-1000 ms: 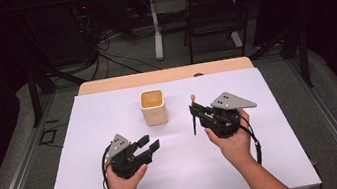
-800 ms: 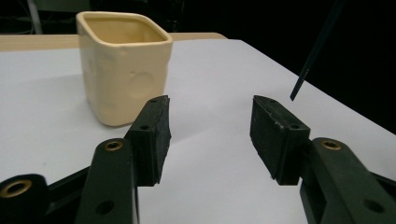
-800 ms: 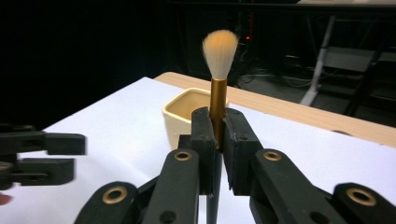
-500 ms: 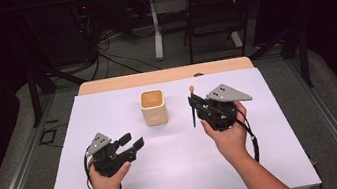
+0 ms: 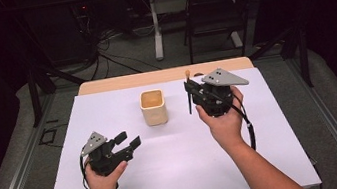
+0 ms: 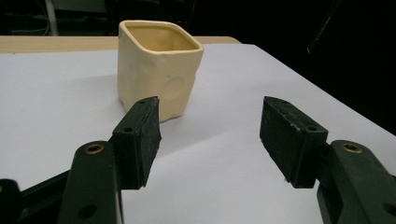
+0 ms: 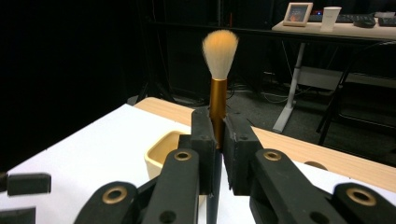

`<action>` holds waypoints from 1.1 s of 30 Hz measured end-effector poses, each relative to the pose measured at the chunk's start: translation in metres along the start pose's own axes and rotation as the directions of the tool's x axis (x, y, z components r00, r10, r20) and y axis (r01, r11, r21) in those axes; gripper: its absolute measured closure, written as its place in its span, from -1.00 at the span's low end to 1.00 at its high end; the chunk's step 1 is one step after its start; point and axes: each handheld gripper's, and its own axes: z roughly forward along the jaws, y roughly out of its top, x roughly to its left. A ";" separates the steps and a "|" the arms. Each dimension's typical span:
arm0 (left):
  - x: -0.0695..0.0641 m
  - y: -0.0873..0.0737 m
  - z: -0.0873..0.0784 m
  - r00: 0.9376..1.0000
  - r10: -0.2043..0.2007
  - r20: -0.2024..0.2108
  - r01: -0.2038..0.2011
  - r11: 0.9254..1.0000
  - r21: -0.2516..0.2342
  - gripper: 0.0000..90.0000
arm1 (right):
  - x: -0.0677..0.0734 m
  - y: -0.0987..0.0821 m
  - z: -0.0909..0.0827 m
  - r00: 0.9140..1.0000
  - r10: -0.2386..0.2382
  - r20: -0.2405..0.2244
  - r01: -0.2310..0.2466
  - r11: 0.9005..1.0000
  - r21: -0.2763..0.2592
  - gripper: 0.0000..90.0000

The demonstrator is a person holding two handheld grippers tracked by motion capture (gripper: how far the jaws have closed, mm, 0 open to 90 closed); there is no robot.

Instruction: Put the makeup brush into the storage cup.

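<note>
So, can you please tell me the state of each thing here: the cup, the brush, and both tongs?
Cup: upright on the white sheet, empty as far as visible, untouched.
Brush: held upright, bristles up, clear of the table.
Right tongs: shut on the brush's handle.
Left tongs: open, jaws just been opening, nothing between them, pointing at the cup.
</note>
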 end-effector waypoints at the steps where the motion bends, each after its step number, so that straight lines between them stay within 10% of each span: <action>1: 0.000 0.000 0.000 1.000 0.002 0.001 -0.002 1.000 0.001 -0.15 | -0.001 0.002 0.001 1.000 0.003 -0.001 -0.003 1.000 -0.005 0.86; 33: -0.001 0.001 0.000 1.000 -0.016 0.005 0.016 1.000 0.003 -0.15 | 0.003 0.031 0.037 0.999 -0.010 0.042 0.009 1.000 0.023 0.86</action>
